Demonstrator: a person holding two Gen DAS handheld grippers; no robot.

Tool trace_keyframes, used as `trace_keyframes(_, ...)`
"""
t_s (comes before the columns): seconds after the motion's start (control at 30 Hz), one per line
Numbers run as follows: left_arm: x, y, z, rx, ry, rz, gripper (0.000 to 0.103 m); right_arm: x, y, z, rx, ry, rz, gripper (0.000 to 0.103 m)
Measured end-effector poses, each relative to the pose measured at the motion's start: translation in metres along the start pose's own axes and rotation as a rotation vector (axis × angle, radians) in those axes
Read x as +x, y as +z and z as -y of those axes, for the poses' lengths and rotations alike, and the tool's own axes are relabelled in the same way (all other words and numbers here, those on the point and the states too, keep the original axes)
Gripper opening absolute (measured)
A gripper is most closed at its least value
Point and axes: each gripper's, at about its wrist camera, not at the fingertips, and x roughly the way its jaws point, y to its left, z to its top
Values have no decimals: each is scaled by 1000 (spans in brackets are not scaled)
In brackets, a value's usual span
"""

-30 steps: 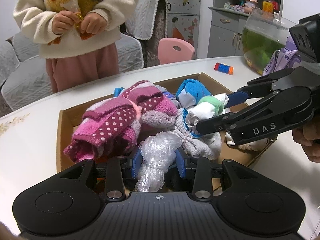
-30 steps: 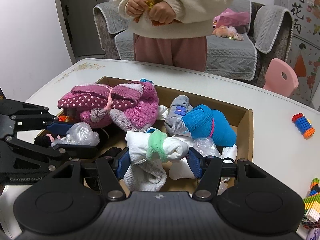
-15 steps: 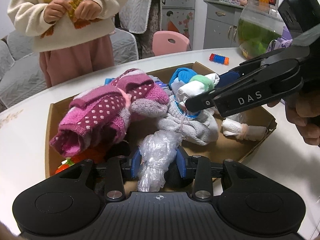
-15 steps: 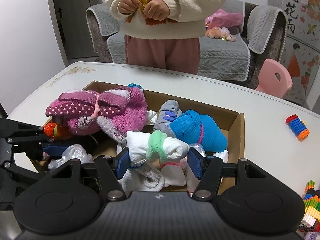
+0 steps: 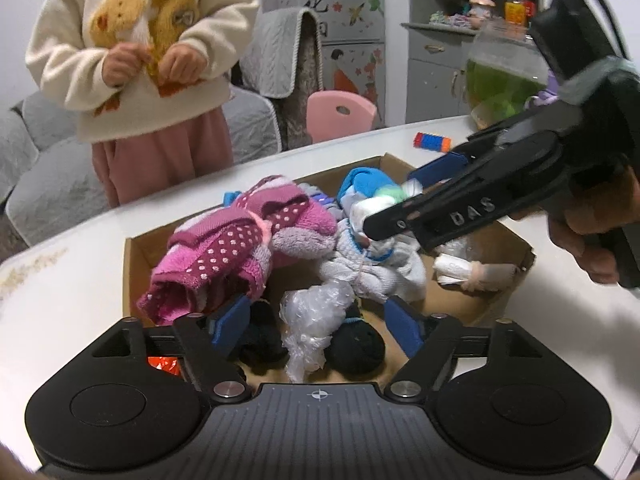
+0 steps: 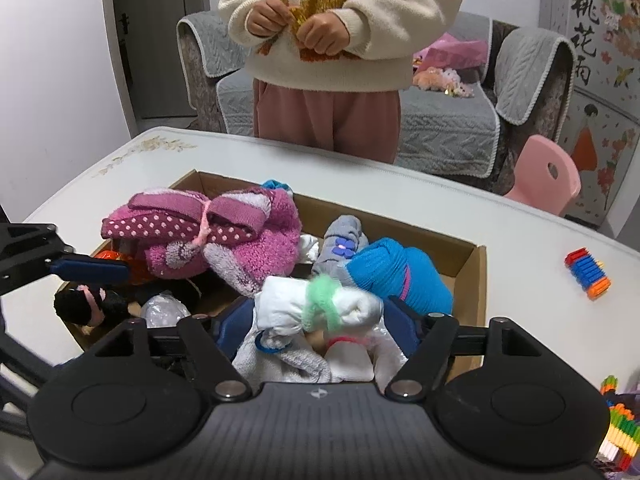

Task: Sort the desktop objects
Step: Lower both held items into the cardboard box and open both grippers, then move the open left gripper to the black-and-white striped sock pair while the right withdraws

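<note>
1. In the left wrist view, over the near end of the cardboard box [image 5: 127,276], the left tongs [image 5: 316,326] are opening; the crinkled clear plastic bag [image 5: 310,322] stands between the blue pads without either pad pressing it, flanked by two round black sock balls [image 5: 358,346].
2. Same view: a fuzzy magenta sock bundle [image 5: 236,252] with white dots fills the box's left half, a ribbed grey-white sock [image 5: 376,276] lies beside it, and a small white roll [image 5: 468,270] rests near the right wall.
3. Same view: the right tongs [image 5: 404,204] reach in from the right, a hand [image 5: 592,236] on their handle.
4. In the right wrist view, the right tongs [image 6: 320,322] are opening around a soft white sock roll [image 6: 320,306] banded in fluffy green; the pads sit beside it, not squeezing.
5. Same view: a ribbed blue sock ball [image 6: 396,276] lies just behind, the box sits on the glossy white desk [image 6: 520,240], and a blocky multicoloured toy [image 6: 588,268] lies apart on it.
</note>
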Motion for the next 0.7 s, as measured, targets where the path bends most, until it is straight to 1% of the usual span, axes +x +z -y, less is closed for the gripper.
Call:
trace_keyframes(0.17,-17,-12,8,50,-24,0,81,-9,1,-1,-1,-2,10,69)
trace_keyframes(0.37,-32,-32,16,111,-56,-12,84,-34,-6,-3,-23,-8,26,72)
trace_keyframes(0.5,-35,-43,18,114,-77,-25,84,-56,-21,-3,-61,-15,19,72)
trace_keyframes(0.7,-31,-53,24,114,-122,-37,85,-82,-36,3,-73,-18,26,74)
